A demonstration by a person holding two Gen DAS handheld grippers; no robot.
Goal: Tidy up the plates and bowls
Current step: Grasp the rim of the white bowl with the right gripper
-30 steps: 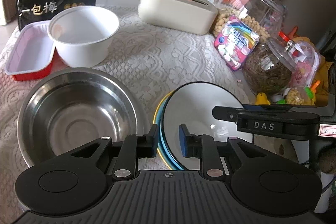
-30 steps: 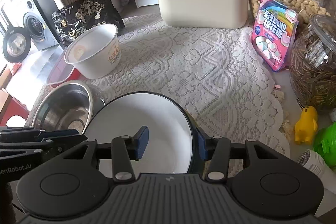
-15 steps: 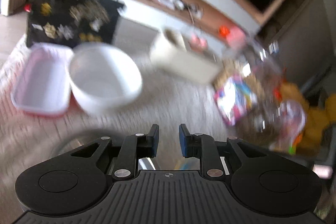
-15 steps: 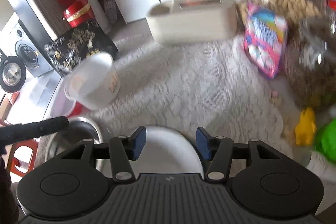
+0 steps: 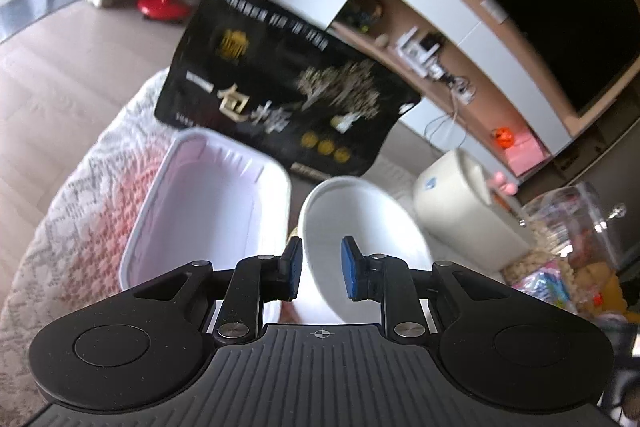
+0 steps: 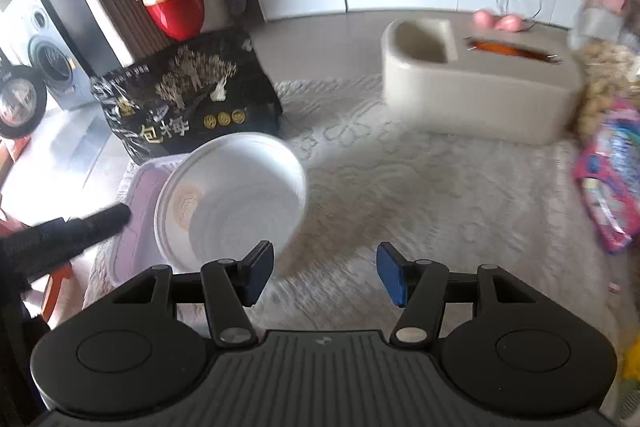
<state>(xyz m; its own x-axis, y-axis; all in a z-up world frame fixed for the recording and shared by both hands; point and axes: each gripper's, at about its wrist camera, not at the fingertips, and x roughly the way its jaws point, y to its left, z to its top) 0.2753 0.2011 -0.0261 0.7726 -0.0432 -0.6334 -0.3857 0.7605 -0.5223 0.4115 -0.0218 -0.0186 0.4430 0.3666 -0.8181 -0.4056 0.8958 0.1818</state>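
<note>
A white plastic bowl stands on the lace cloth beside a white-lined red tray. My left gripper is open with a narrow gap, and the bowl's near left rim lies right in front of that gap. The bowl also shows in the right wrist view, left of my right gripper, which is open wide and empty over bare cloth. The left gripper's body shows as a dark blur at the tray. The steel bowl and the plates are out of view.
A black snack bag stands behind the tray and bowl. A cream tissue box sits at the back. Glass jars and a pink sweets bag line the right side. The table's left edge is near the tray.
Both grippers have moved forward and left, away from the plates and steel bowl, toward the white bowl. The left gripper now faces the bowl's rim. Neither has taken hold of anything.
</note>
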